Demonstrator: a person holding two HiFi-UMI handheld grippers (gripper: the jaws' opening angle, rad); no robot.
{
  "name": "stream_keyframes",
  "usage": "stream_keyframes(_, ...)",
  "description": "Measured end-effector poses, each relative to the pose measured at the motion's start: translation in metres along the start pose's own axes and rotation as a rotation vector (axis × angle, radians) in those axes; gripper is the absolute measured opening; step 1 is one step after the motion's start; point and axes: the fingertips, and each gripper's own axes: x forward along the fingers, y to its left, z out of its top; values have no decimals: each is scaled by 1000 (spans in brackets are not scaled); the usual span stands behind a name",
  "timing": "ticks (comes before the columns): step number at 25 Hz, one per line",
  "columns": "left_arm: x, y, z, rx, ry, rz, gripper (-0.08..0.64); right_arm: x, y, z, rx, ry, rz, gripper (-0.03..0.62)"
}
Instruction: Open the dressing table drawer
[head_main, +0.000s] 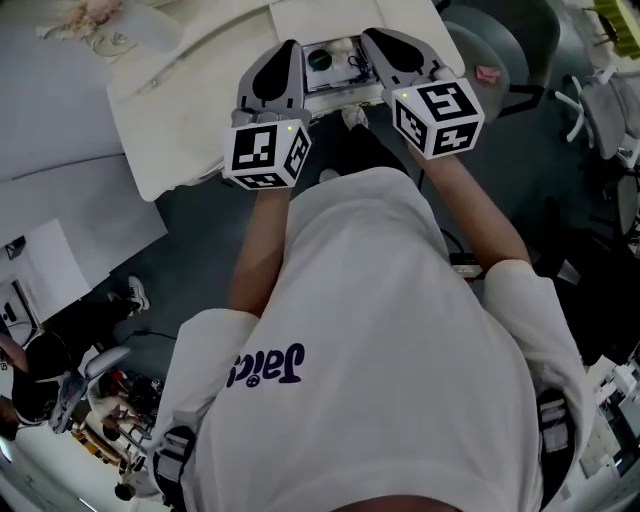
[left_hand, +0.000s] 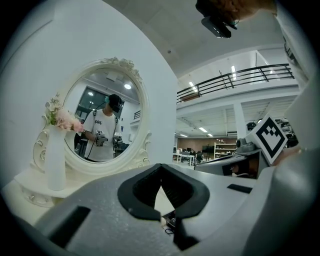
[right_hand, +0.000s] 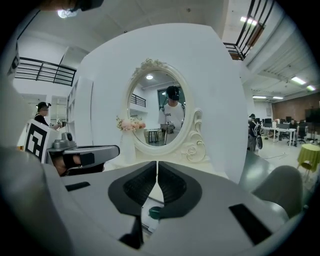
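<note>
Just below my shut, empty left claw (left_hand: 160, 168) and right claw (right_hand: 157, 164), the open drawer (head_main: 340, 88) holds a teal round item (head_main: 319, 60); other contents unclear.

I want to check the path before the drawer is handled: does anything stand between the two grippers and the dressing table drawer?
Nothing visible does. The drawer already stands open, just below and between the tips of the left gripper and the right gripper, both shut and empty.

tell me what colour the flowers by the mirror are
Pink flowers, standing in a white vase; the left gripper view shows them best.
</note>
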Motion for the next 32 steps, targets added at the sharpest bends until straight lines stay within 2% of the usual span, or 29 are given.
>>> stream_keyframes(7, 8, -1, 15, 21, -35, 19, 14, -7, -13, 24, -34, -123, -117, 14)
stream_keyframes(12, 14, -4, 19, 46, -41, 24, 14, -9, -24, 17, 7, -125, -157, 11)
stream_keyframes(21, 25, 8, 15, 56, -33, 67, 14, 2, -40, 4, 25, -90, -154, 11)
stream_keyframes(28, 29, 9, -3, 50, 11, 82, 14, 9, -47, -14, 40, -48, -146, 11)
stream_keyframes(32, 32, 10, -21, 32, 52, 74, 14, 15, -50, -35, 104, -4, -126, 11)
